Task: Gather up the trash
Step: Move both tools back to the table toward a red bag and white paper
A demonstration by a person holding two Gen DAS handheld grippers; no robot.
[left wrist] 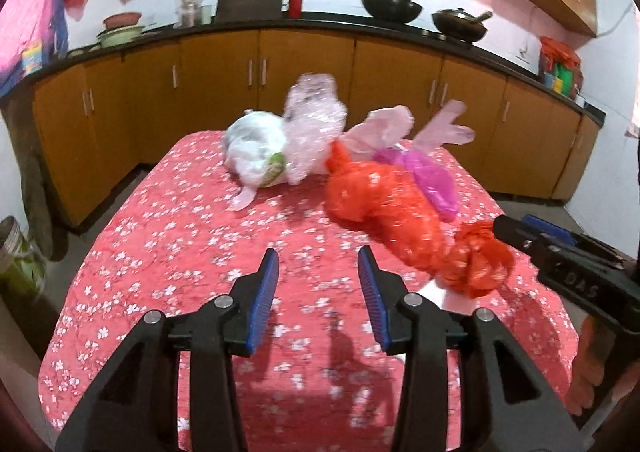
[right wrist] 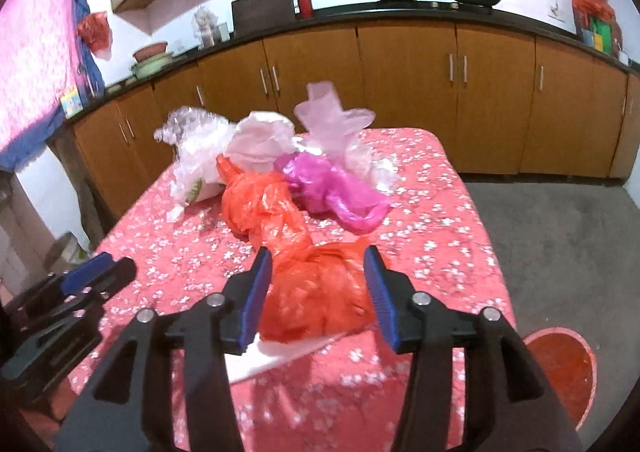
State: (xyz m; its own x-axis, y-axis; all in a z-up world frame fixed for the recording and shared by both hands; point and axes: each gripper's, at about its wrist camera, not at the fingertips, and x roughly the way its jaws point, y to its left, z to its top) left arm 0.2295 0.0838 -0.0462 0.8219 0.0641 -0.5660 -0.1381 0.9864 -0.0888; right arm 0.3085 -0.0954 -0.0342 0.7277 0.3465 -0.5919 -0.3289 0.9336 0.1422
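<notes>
Crumpled plastic bags lie on a table with a red flowered cloth (left wrist: 168, 252): an orange bag (left wrist: 384, 207), a magenta bag (left wrist: 432, 179), pale pink bags (left wrist: 316, 119) and a white bag (left wrist: 256, 151). My left gripper (left wrist: 318, 276) is open and empty over bare cloth, left of the orange bag. My right gripper (right wrist: 318, 276) is open, its jaws standing on either side of the near end of the orange bag (right wrist: 316, 292). A white paper (right wrist: 280, 352) lies under that end. The right gripper also shows in the left wrist view (left wrist: 520, 232).
A red bin (right wrist: 564, 368) stands on the floor right of the table (right wrist: 440, 236). Wooden kitchen cabinets (left wrist: 304, 63) and a counter with pans (left wrist: 392, 5) run behind the table. A jar (left wrist: 16, 256) stands on the floor at the left.
</notes>
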